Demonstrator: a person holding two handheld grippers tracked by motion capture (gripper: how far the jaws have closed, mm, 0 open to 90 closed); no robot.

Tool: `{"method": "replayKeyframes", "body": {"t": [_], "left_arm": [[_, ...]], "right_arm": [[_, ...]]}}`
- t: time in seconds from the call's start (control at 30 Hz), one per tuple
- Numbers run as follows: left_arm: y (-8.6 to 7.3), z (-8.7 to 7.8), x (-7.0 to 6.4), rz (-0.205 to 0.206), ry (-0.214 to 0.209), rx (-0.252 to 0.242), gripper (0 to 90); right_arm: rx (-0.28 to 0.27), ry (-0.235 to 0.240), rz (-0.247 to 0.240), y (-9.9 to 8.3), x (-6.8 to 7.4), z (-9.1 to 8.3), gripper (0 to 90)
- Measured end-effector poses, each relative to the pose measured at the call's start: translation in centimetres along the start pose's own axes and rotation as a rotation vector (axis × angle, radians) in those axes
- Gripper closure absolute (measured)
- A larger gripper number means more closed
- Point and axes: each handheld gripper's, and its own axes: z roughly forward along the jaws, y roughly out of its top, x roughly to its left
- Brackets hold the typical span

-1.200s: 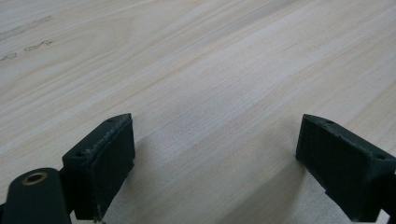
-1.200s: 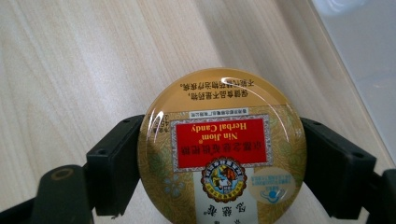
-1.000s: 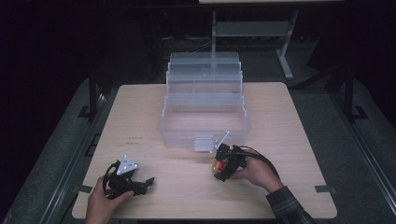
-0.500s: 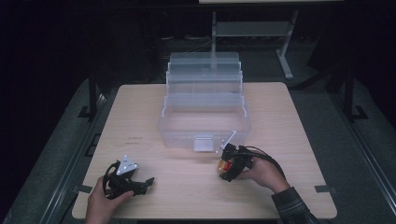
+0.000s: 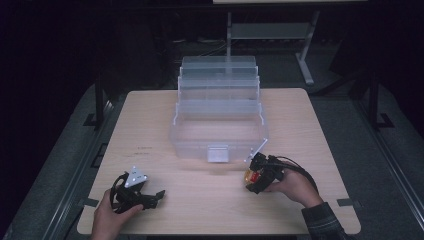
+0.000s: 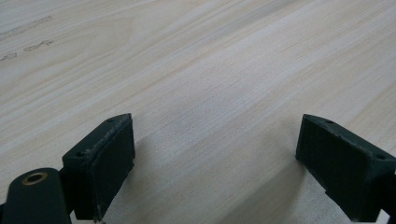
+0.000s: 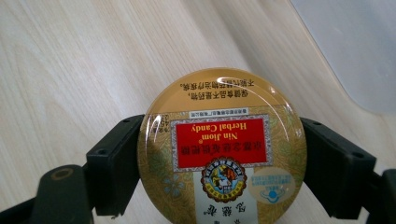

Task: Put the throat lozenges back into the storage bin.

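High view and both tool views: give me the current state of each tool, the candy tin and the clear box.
Left tool: open, nothing between its jaws, low over the table.
Right tool: shut on the candy tin, one jaw on each side.
Candy tin: lid on, label facing the camera, held near the box's front.
Clear tiered box: open, trays stepped back, bottom compartment looks empty.

Pale wood table [image 5: 150,130]; clear tiered plastic box [image 5: 219,120] on it.

a clear plastic tiered organizer box [image 5: 218,117] stands open mid-table on the pale wooden table [image 5: 150,130], metal stand [image 5: 265,35] behind.
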Motion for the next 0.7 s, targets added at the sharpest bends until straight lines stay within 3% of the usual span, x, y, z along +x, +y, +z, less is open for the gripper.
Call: {"method": "replayKeyframes", "body": {"t": [0.7], "left_arm": [[0.0, 0.0, 0.0, 0.0, 0.0, 0.0, 10.8]], "right_arm": [[-0.019, -0.032, 0.072, -2.7, -2.0, -2.0, 19.9]]}}
